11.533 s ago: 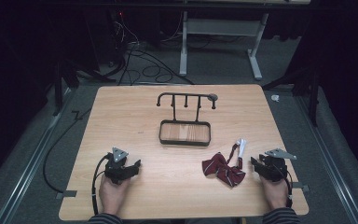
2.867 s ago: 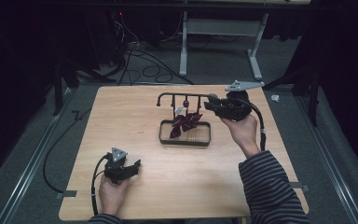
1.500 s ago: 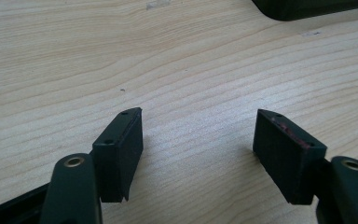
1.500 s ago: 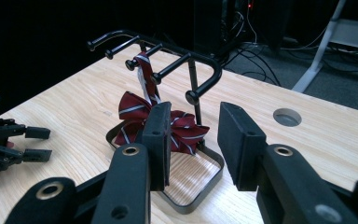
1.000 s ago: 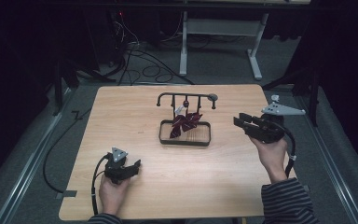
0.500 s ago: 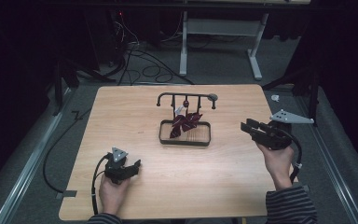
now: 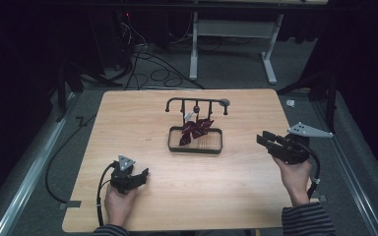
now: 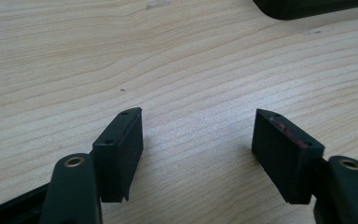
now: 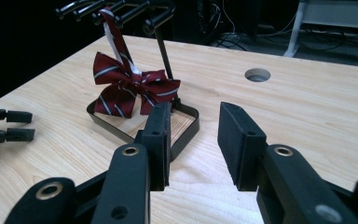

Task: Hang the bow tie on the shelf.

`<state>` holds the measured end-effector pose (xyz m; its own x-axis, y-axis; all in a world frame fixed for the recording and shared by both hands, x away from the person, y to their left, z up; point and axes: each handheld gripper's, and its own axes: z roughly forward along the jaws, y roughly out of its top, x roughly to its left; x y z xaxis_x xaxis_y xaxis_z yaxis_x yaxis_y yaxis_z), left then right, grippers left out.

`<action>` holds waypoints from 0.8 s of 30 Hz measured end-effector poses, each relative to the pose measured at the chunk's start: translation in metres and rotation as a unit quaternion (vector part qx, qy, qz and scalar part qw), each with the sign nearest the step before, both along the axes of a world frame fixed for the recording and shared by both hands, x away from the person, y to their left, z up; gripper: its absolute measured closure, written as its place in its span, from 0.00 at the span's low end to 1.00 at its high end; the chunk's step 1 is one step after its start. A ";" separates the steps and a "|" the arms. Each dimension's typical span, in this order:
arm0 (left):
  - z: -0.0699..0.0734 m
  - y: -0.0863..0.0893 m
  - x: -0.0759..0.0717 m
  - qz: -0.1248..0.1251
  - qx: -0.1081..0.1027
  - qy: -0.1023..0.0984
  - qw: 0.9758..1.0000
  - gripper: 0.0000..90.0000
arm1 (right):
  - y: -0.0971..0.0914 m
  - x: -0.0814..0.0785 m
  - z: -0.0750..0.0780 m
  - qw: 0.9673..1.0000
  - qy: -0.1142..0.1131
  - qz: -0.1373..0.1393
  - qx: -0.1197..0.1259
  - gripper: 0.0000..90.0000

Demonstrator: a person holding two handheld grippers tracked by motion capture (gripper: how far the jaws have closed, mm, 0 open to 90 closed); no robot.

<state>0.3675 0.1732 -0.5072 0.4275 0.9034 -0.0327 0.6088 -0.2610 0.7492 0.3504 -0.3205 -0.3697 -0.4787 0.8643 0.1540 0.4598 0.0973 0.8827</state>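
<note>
My right tool (image 7: 268, 141) has drawn back from the rack toward me since the earlier frames and now sits at about four o'clock on the surface (image 7: 142, 118), low and near the right edge. The bow tie (image 7: 195, 129), which lay by that tool at the start, now hangs on the rack.

The bow tie is dark red with pale stripes. It hangs by its white strap from one of the pegs of the black rack (image 7: 197, 102), its lower edge reaching into the black-rimmed tray (image 7: 195, 147) at the rack's foot. Rack and tray stand a little past the middle of the surface, toward twelve o'clock.

In the right gripper view I see the bow tie (image 9: 130, 88) at about eleven o'clock, beyond my right tool (image 9: 193, 140), whose jaws stand spread with nothing between them and well clear of the tie. The tray's near corner (image 9: 186, 128) shows just behind the left jaw. A round hole (image 9: 257, 74) in the surface sits at one o'clock.

My left tool (image 7: 140, 176) rests at seven o'clock on the surface, held in my left hand (image 7: 119, 204), well apart from the tray. In the left gripper view its jaws are wide apart (image 8: 198, 149) over bare wood, gripping nothing.
</note>
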 end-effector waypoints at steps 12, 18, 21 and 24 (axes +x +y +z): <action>0.000 0.000 0.000 0.000 0.000 0.000 1.000 0.38 | -0.001 -0.006 -0.010 1.000 0.006 -0.002 0.006 0.74; 0.000 0.000 0.000 0.000 0.000 0.000 1.000 0.38 | -0.002 -0.007 -0.016 1.000 0.010 -0.003 0.011 0.74; 0.000 0.000 0.000 0.000 0.001 0.000 1.000 0.38 | 0.000 -0.007 -0.019 1.000 0.014 -0.002 0.012 0.74; 0.000 0.000 0.000 -0.001 0.001 0.000 1.000 0.38 | 0.001 -0.008 -0.021 1.000 0.016 0.001 0.012 0.74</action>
